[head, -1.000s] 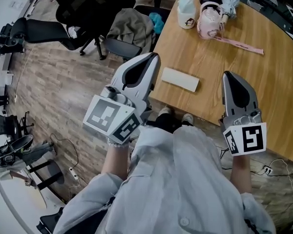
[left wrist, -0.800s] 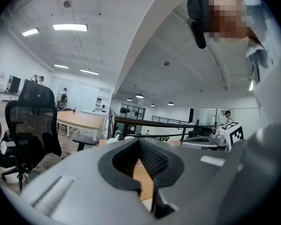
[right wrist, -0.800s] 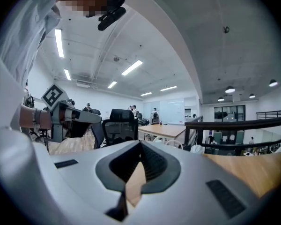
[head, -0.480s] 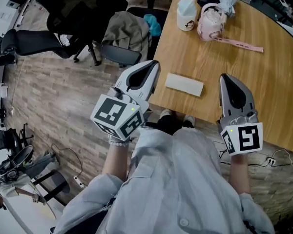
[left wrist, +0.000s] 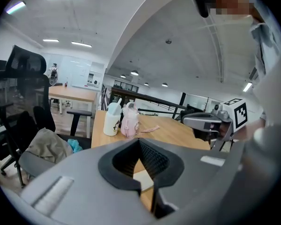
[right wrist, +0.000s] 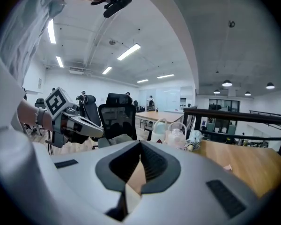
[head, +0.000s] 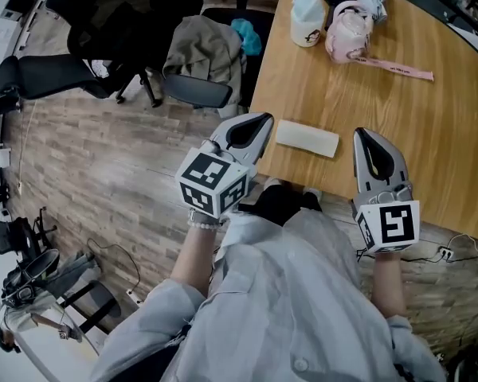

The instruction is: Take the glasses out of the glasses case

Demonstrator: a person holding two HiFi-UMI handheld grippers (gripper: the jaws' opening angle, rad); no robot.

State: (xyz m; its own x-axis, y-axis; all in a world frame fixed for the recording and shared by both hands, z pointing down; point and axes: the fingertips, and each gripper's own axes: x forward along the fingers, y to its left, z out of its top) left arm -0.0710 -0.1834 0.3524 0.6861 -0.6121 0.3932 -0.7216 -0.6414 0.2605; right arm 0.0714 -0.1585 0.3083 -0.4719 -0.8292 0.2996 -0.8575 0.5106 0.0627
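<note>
A pale, closed glasses case (head: 307,138) lies flat near the front edge of the wooden table (head: 430,142). My left gripper (head: 262,121) hangs at the table's left edge, just left of the case, with its jaws shut and nothing in them. My right gripper (head: 365,135) hovers over the table just right of the case, also shut and empty. In the left gripper view the shut left gripper (left wrist: 139,141) points across the table, and a bit of the case (left wrist: 143,180) shows through the gap behind its tips. The right gripper view shows the shut right gripper (right wrist: 140,144).
At the table's far end stand a white cup (head: 306,21) and a pink bottle (head: 348,32) with a pink strap (head: 394,67). A chair with a jacket (head: 204,50) stands left of the table. The person's feet (head: 283,189) are under the front edge.
Both grippers have sunk toward the table. The left one has also swung right, closer to the case's left end. Both stay shut.
</note>
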